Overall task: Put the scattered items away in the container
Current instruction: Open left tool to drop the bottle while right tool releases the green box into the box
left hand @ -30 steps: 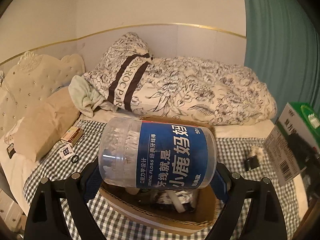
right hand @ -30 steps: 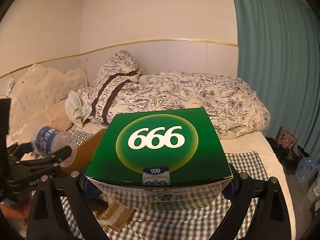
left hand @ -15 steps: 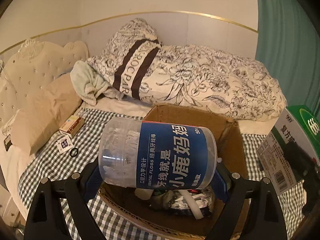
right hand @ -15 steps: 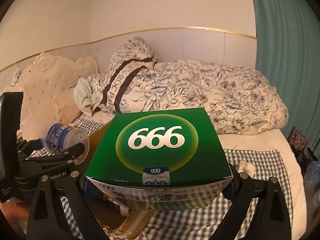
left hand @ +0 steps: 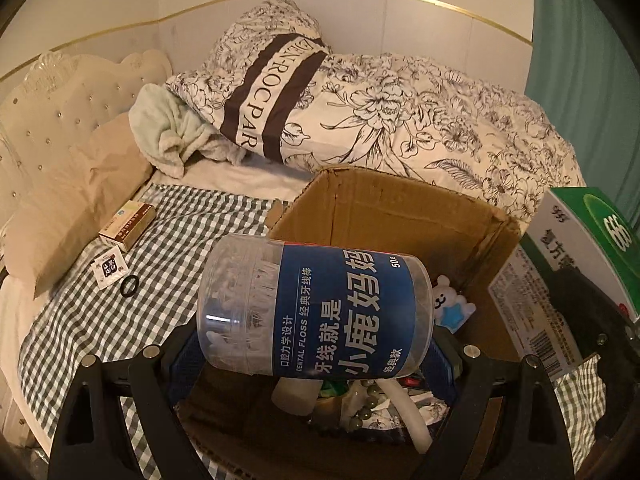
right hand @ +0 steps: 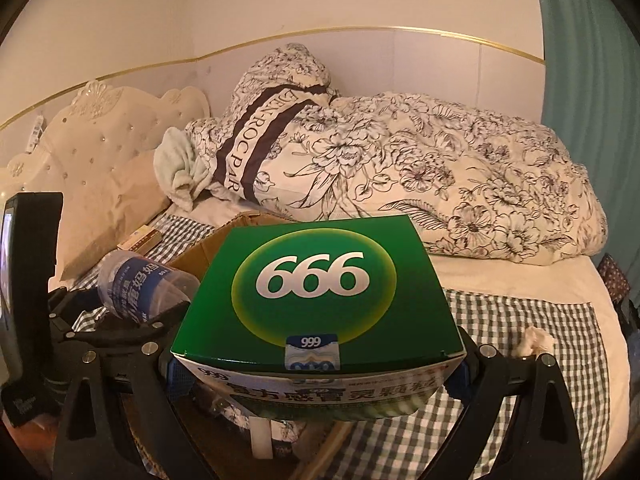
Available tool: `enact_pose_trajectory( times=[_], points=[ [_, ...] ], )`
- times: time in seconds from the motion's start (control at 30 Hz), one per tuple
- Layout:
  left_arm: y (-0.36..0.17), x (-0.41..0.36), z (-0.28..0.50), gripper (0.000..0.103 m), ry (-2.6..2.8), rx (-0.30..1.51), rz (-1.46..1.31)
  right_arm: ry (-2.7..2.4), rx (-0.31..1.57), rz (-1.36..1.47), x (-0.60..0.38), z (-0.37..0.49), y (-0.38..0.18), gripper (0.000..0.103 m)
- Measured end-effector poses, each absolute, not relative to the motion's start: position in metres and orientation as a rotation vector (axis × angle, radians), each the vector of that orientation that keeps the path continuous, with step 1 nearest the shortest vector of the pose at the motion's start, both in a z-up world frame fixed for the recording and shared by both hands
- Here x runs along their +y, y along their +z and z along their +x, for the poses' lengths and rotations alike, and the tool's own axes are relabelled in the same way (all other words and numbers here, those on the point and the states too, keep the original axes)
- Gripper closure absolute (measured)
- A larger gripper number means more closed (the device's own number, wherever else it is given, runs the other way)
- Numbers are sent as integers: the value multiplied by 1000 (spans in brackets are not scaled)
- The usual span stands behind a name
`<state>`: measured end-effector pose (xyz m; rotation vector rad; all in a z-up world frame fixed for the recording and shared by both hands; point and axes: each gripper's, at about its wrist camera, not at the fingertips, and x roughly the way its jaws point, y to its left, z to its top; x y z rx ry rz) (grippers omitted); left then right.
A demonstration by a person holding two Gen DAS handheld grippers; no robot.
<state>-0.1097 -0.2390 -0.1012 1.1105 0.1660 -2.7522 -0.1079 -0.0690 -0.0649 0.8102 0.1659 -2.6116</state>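
The left tongs point(left hand: 316, 344) pinch a clear floss jar point(left hand: 316, 306) lying sideways above the open cardboard box point(left hand: 400, 216), which already holds small clutter. The right tongs point(right hand: 316, 364) clamp a green medicine box point(right hand: 316, 288) just right of it. Farther off, a small carton point(left hand: 128, 226), sachet point(left hand: 109, 271) and black ring point(left hand: 129, 286) lie on the checked bed sheet point(left hand: 100, 320).

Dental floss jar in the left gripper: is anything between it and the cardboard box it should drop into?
Nothing visible blocks it. The dental floss jar, held crosswise in the left gripper, hangs over the open cardboard box; below it lie only items already inside. The green box is off to the right.
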Motion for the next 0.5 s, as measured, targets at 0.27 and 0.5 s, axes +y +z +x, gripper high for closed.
enact_pose_trajectory(
  times=[0.27,0.5],
  points=[
    [-109,-244,-115,8,-2715,135,1122,-2588,176,855,-83,-123,-79,7],
    [-109,-251,-116,7,-2698,146,1110,-2580,167,857,-88,-128,-81,5]
  ],
)
